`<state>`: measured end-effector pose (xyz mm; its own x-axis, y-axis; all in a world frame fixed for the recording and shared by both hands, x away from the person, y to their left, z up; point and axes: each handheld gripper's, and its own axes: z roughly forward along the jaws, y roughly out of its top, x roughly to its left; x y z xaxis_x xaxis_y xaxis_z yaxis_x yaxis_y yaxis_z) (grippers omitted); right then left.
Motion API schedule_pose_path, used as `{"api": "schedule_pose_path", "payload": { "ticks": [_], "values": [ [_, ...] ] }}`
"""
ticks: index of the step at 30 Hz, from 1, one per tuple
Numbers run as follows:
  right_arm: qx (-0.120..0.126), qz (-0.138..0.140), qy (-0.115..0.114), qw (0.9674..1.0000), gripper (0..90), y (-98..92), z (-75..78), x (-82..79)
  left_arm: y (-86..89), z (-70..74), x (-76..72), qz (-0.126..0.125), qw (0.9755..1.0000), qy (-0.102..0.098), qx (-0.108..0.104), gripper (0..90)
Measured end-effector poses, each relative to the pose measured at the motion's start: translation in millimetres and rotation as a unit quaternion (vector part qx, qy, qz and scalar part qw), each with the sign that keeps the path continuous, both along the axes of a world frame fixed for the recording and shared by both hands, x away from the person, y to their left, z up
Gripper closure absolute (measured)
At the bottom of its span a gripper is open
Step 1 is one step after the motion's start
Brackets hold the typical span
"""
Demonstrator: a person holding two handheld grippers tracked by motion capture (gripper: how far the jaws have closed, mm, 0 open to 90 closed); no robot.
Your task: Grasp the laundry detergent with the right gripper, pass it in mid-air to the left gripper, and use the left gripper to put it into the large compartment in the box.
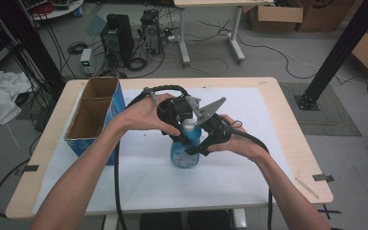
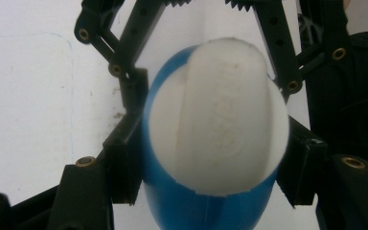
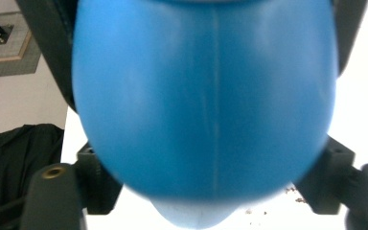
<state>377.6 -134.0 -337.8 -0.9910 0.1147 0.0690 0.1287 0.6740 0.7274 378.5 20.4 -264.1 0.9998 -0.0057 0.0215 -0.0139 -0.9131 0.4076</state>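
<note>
A blue bottle (image 1: 186, 154) with a white cap (image 1: 189, 125) stands upright on the white sheet (image 1: 239, 177) near the table's middle. My left gripper (image 1: 187, 128) comes in from the left and is shut on the bottle's top just under the cap. The left gripper view looks down on the cap (image 2: 218, 115), with a black jaw pressed against the blue shoulder (image 2: 196, 211) on each side. My right gripper (image 1: 199, 146) reaches in from the right at the bottle's body. In the right gripper view the blue body (image 3: 206, 96) sits between the jaws, which stand wide and open beside it.
A blue cardboard box (image 1: 96, 115) with two open compartments stands at the table's left side. The wooden table (image 1: 294, 143) has bare margins around the sheet. Black cables trail off the front edge. Floor clutter and boxes lie beyond the far edge.
</note>
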Motion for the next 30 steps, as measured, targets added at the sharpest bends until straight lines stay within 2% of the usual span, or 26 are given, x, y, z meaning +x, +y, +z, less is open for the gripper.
{"api": "schedule_pose_path", "payload": {
  "ticks": [5,7,11,12,17,19,21,22,23,25,26,27,28,29,30],
  "values": [
    [-0.004,0.001,0.008,1.0,16.7,-4.5,1.4,-0.9,2.4,1.1,-1.1,0.004,1.0,0.004,0.002,38.0],
    [-0.013,-0.007,0.005,0.9999,15.6,-7.5,2.6,-1.2,3.1,1.5,-1.4,0.009,0.9999,0.004,-0.002,38.0],
    [-0.033,-0.029,-0.001,0.9991,15.5,-17.0,6.6,-0.7,4.1,3.2,-2.4,0.016,0.9999,0.002,0.005,38.0],
    [-0.047,-0.044,-0.002,0.9979,15.6,-22.5,9.1,-0.7,4.4,4.0,-3.0,0.018,0.9998,0.001,0.005,38.0],
    [-0.059,-0.066,-0.001,0.9961,15.8,-35.1,13.7,-0.3,6.3,9.6,-2.5,0.03,0.9995,-0.002,0.012,38.0],
    [-0.076,-0.082,-0.004,0.9937,15.9,-41.5,16.5,-0.2,7.2,11.7,-2.5,0.035,0.9993,-0.005,0.014,38.0],
    [-0.098,-0.1,-0.009,0.9901,15.9,-47.1,18.8,-0.5,8.4,14.0,-1.9,0.042,0.999,-0.007,0.017,38.0],
    [-0.117,-0.109,-0.013,0.9871,16.0,-51.9,20.0,-1.0,10.1,17.0,-0.5,0.051,0.9985,-0.006,0.02,38.0],
    [-0.117,-0.109,-0.013,0.9871,16.0,-51.9,20.0,-1.0,10.1,17.0,-0.5,0.051,0.9985,-0.006,0.02,38.0],
    [-0.135,-0.112,-0.005,0.9844,16.2,-56.0,20.3,-1.0,11.9,20.6,1.2,0.063,0.9978,-0.006,0.021,38.0],
    [-0.152,-0.117,-0.007,0.9813,16.4,-60.0,20.0,-0.6,12.9,22.5,2.7,0.071,0.9972,-0.005,0.023,38.0],
    [-0.152,-0.117,-0.007,0.9813,16.4,-60.0,20.0,-0.6,13.8,24.6,3.9,0.079,0.9965,-0.002,0.027,38.0],
    [-0.166,-0.128,-0.006,0.9779,16.4,-63.9,19.1,0.4,14.8,26.9,5.5,0.087,0.9959,-0.002,0.027,38.1],
    [-0.171,-0.133,-0.007,0.9762,16.4,-65.8,18.4,0.8,16.2,29.1,7.4,0.098,0.9948,0.001,0.028,38.1],
    [-0.171,-0.133,-0.007,0.9762,16.4,-65.8,18.4,0.8,17.5,31.2,9.0,0.107,0.9938,0.002,0.029,38.1]
  ]
}}
